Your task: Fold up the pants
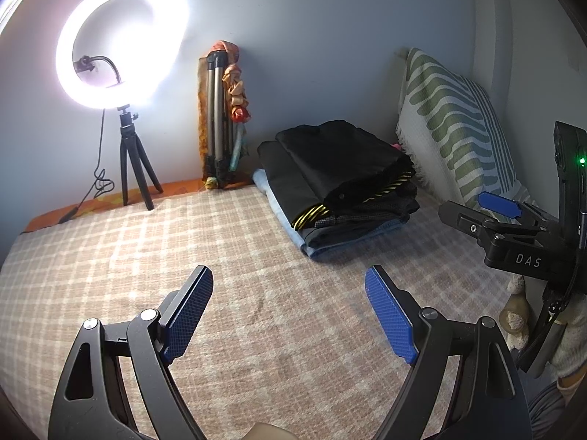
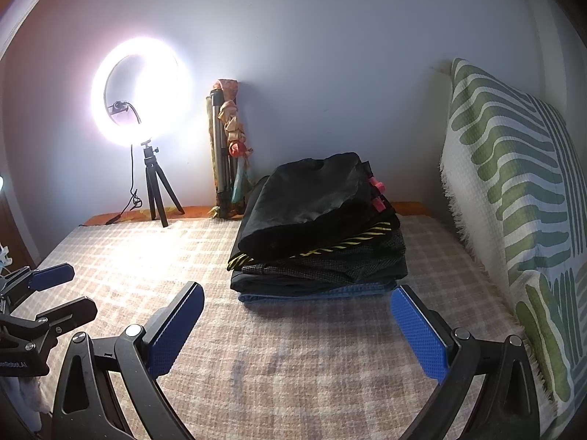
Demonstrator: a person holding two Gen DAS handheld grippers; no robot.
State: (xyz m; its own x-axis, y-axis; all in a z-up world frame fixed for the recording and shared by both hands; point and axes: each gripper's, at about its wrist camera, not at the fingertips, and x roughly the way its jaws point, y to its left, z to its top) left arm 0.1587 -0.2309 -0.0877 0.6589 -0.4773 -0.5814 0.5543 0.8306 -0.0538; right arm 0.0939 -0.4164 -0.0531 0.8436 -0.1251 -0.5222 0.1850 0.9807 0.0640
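Two claws released above the bed (image 1: pixel 91 249).
Left claw (image 1: pixel 290 315) and right claw (image 2: pixel 297 330) grasp nothing; folded pants (image 2: pixel 315 234) stacked far right.

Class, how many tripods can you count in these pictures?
2: a black tripod standing under the ring light at the bed's far edge, and a folded silver tripod leaning against the wall.

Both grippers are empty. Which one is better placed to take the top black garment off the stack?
Probably the right gripper: the stack of folded clothes sits almost straight ahead between its open fingers, with the top black garment facing it. From the left gripper, also open, the stack lies farther off and to the right.
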